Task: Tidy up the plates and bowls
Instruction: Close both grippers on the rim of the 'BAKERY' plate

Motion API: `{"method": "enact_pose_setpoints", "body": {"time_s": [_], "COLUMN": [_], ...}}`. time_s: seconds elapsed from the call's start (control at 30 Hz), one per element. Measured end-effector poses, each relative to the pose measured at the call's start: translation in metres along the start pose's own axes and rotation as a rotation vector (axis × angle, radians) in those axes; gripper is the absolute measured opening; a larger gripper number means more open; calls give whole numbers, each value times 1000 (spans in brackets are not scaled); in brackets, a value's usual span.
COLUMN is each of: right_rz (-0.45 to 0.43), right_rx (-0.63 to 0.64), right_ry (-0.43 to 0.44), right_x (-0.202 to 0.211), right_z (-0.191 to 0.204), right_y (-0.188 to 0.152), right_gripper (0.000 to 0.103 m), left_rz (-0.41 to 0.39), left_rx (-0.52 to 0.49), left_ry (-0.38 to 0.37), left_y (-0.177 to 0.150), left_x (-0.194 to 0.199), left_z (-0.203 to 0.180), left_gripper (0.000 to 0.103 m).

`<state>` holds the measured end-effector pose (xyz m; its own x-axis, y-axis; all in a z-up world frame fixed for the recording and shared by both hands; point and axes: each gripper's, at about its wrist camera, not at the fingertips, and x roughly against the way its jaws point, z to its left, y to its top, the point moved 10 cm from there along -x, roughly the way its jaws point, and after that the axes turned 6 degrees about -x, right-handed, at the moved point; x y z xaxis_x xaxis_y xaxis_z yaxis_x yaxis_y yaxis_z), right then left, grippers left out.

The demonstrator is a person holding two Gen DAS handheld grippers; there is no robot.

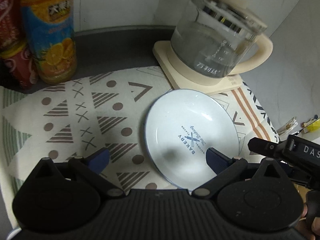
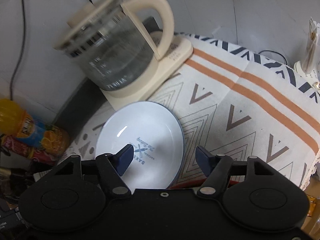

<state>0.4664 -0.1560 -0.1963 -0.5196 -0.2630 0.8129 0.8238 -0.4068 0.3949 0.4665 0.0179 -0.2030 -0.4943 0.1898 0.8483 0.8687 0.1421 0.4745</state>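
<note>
— While both tools hang spread and empty, what stands ahead of them?
— A glass kettle [image 1: 218, 40] on its cream base, just past the plate [image 1: 192, 136]; an orange drink bottle [image 1: 50, 32] off to the left gripper's [image 1: 158, 158] far left.
— And the plate?
— Flat, partly between the right gripper's [image 2: 164, 156] fingers, its left finger [image 2: 125, 158] over the bowl of it.
— Underneath?
— A patterned cloth [image 2: 240, 110] over the surface, pale wall behind.
</note>
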Motion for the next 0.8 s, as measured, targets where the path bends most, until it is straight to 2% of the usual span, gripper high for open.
{"method": "enact_pose_setpoints", "body": {"time_s": [0.13,0.23,0.37,0.43,0.57,0.73,0.8], "right_rz": [39,72,72,79,107,124,134], "right_rx": [80,58,45,41,0,15,55], "right_ry": [-35,-67,-64,-101,-101,-103,-99], "right_x": [-18,-33,-41,-49,-63,-69,-72], "right_z": [9,8,2,-10,-23,-19,-13], "right_y": [-8,-11,-14,-17,-23,-24,-24], "right_gripper": [68,68,68,68,68,60,59], "left_rz": [32,44,72,83,136,107,101], "left_rx": [20,16,-16,-35,-7,-62,-41], "left_ry": [15,10,20,22,28,45,47], "left_y": [0,1,1,0,-8,-6,-4], "left_x": [-19,-31,-43,-47,-60,-64,-65], "left_z": [3,2,0,-2,3,-2,0], "left_gripper": [101,101,100,100,89,87,85]}}
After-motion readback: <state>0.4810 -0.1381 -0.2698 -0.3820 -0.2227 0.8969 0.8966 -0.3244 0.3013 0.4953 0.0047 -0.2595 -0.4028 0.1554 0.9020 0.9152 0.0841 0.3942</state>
